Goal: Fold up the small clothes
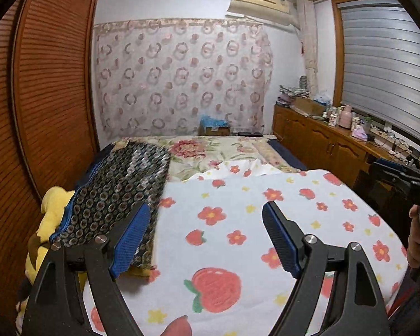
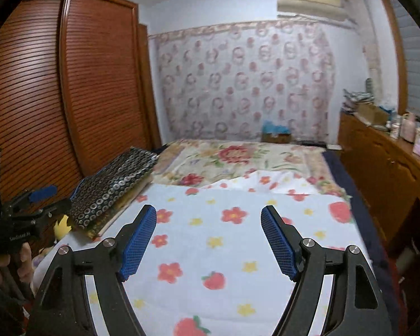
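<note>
A white cloth printed with strawberries and flowers [image 1: 238, 224] lies spread flat on the bed; it also fills the near bed in the right wrist view [image 2: 238, 246]. A dark folded cloth with a ring pattern [image 1: 120, 184] lies beside it on the left, also in the right wrist view [image 2: 112, 182]. My left gripper [image 1: 207, 224] is open and empty, held above the white cloth near its left edge. My right gripper [image 2: 208, 224] is open and empty above the cloth. The right gripper's body shows at the left view's right edge [image 1: 406, 179], the left gripper's at the right view's left edge [image 2: 28, 212].
A floral bedspread [image 1: 204, 151] covers the far bed. A louvred wooden wardrobe [image 1: 47, 84] stands on the left. A yellow plush toy [image 1: 50, 212] lies by the bed's left edge. A cluttered wooden sideboard [image 1: 322, 137] runs along the right under a window.
</note>
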`<state>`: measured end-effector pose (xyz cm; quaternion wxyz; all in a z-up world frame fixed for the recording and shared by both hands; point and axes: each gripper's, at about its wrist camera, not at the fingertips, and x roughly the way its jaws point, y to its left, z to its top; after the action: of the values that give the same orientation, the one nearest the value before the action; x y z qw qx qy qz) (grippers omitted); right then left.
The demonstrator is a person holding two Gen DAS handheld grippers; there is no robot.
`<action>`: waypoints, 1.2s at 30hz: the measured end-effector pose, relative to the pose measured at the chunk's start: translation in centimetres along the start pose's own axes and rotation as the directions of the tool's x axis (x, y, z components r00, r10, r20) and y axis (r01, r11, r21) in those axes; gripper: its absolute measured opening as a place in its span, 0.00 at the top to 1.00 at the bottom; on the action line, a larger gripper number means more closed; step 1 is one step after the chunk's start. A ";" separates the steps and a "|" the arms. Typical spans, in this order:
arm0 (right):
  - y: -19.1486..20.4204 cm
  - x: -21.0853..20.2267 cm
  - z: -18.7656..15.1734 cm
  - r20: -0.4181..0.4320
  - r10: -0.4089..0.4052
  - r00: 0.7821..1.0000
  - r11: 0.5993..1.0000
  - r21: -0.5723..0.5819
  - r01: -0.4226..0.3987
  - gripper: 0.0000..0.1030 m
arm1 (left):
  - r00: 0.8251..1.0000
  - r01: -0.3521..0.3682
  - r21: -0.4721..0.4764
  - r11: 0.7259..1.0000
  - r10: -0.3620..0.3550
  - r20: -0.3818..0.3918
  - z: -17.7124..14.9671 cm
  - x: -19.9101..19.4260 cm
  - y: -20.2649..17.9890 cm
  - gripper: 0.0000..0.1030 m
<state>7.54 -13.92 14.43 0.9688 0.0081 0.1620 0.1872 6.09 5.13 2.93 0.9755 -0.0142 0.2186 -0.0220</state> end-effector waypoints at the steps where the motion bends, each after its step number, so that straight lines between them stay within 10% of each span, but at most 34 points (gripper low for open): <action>1: 0.3 -0.3 -0.4 0.009 -0.009 1.000 1.000 0.005 0.009 0.24 | 1.000 0.007 0.003 1.000 -0.007 0.007 0.4 -0.2 -0.4 0.19; 36: 1.9 -2.0 -3.4 0.083 -0.084 0.993 0.995 0.059 0.079 0.24 | 1.000 0.005 0.021 1.000 -0.005 0.024 2.4 -1.2 -1.3 0.19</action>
<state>4.00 -12.99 11.96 0.9811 0.0363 0.1260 0.1423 5.93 3.89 5.66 0.9781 -0.0050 0.2064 -0.0265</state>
